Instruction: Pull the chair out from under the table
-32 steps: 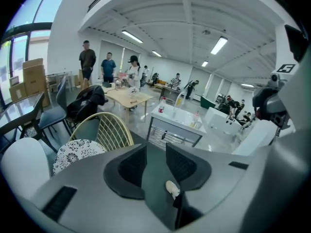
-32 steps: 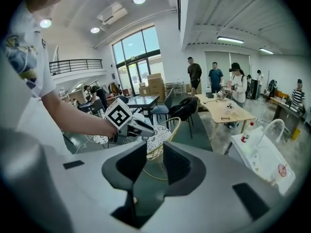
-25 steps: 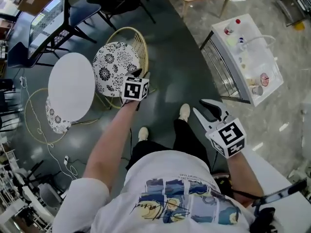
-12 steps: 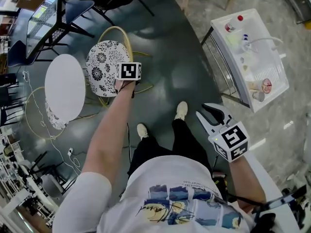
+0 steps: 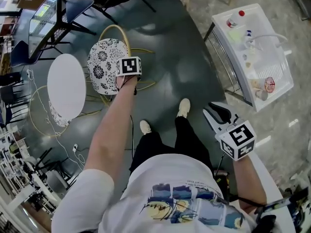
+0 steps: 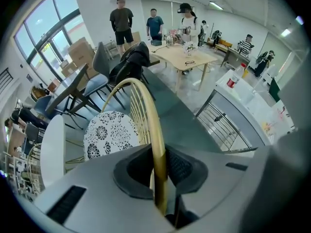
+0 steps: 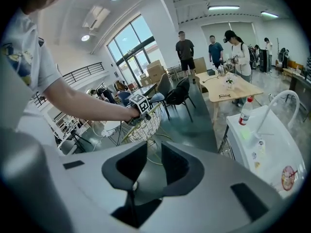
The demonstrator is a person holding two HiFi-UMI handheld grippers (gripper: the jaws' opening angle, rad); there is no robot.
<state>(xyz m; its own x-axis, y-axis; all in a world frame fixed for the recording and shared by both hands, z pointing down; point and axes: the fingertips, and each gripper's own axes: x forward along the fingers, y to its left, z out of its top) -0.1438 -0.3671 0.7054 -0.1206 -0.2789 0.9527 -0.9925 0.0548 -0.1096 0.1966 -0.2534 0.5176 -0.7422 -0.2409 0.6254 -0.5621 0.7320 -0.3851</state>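
**Floor.** A dark grey floor (image 5: 180, 72) fills the middle of the head view and meets paler stone flooring at the upper right.

**Side worktop.** A long white worktop (image 5: 272, 62) on a metal frame stands at the right, well apart from the chair. It carries small items and a curved white tube.

**Round worktop.** A round white worktop (image 5: 65, 84) stands at the left.

**Chair.** The chair (image 5: 103, 64) has a gold wire frame and a black-and-white floral seat. It stands just beside the round worktop, with the seat edge close against the edge of the top. Whether any part lies beneath the top cannot be told. Its arched back rim (image 6: 146, 101) faces the person.

**Second chair.** A second chair (image 5: 54, 116) of the same pattern sits on the far side, partly covered by the round worktop.

**Left gripper.** The left gripper (image 6: 159, 166) points steeply down at the chair back. Its jaws are closing, the gold rim runs between them, and both pads lie against the rim in a pinch.

**Right gripper.** The right gripper (image 5: 217, 113) is held by the person's right side, well apart from the chair. Its jaws are spread with nothing between them.

**Shoes.** The person's white shoes (image 5: 183, 107) stand on the dark floor between the two grippers.

**Bottle.** A red-capped bottle (image 5: 234, 19) stands at the far end of the side worktop.
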